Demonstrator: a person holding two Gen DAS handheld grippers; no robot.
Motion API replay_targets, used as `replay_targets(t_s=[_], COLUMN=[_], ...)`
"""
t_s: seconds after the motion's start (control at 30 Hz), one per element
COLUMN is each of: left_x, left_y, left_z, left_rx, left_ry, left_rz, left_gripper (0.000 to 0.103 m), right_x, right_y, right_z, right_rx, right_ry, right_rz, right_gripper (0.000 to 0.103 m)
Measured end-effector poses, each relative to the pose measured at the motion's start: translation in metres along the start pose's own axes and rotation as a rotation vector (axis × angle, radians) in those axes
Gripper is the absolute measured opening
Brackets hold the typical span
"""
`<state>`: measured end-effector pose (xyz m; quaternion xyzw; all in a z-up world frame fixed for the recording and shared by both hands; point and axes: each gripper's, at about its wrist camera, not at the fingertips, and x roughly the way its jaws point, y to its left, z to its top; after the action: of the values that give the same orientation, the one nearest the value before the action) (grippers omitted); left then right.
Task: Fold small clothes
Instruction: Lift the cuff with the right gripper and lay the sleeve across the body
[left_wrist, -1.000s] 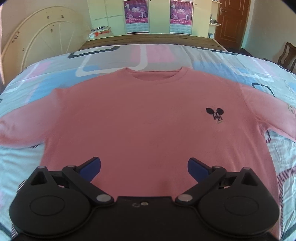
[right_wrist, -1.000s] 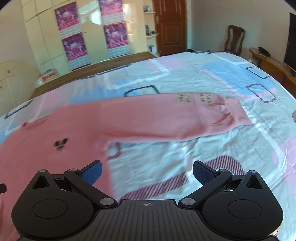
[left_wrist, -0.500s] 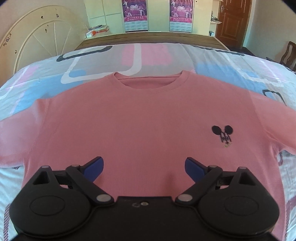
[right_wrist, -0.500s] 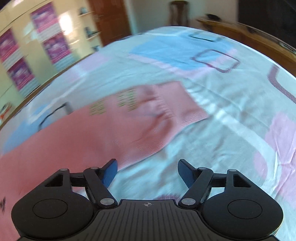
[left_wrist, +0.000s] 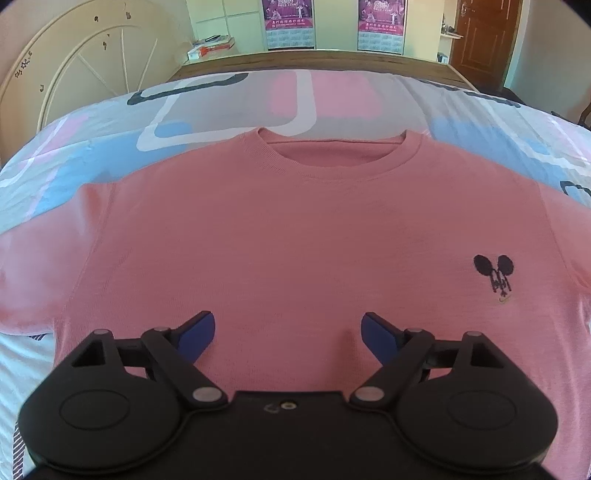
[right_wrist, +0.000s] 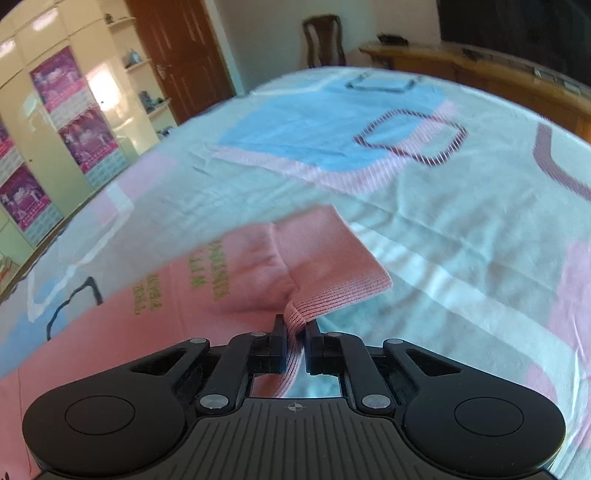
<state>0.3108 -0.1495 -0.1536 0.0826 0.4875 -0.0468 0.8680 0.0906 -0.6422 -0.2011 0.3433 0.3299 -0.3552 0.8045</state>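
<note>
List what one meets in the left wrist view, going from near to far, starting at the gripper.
left gripper, open → pink sweater lying flat → its neckline → patterned bedsheet → wooden bed edge → purple wall posters

Pink sweater (left_wrist: 280, 229) of fine matt knit cloth, its cuff (right_wrist: 332, 291) ribbed. Bedsheet (right_wrist: 424, 229) of soft, lightly creased printed cloth. Both grippers (left_wrist: 288, 332) (right_wrist: 295, 328) of matt black plastic with small shiny metal pins. Glossy brown wooden door (right_wrist: 177, 55).
</note>
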Motion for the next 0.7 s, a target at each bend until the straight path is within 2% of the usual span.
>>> replay_targets(t_s=[0.1,0.2,0.37,0.57,0.7], left_x=[0.001,0.0,-0.008,-0.016,-0.013], left_y=[0.004,0.008,0.018,0.051,0.067], left_z=[0.001,0.003,0.005,0.01,0.012], left_rx=[-0.007,-0.019,-0.024,-0.094,-0.108], left_ry=[0.001,0.001,-0.017,-0.041,-0.048], left_rz=[-0.038,-0.057,-0.06,-0.049,-0.059], left_gripper=[0.083,0.081,0.077,0.078,0.079], right_x=[-0.011,-0.028,-0.066,-0.105,-0.104], right_y=[0.018,0.055,0.149,0.267,0.325], right_z=[0.001,-0.001,-0.024,-0.099,-0.164], right_rx=[-0.033,-0.113,-0.307,-0.5,-0.587], right_ry=[-0.038,-0.065,-0.08,0.0,0.138], right_rz=[0.052,0.134,0.332,0.592,0.68], right_gripper=[0.008,0.008,0.008,0.008,0.008])
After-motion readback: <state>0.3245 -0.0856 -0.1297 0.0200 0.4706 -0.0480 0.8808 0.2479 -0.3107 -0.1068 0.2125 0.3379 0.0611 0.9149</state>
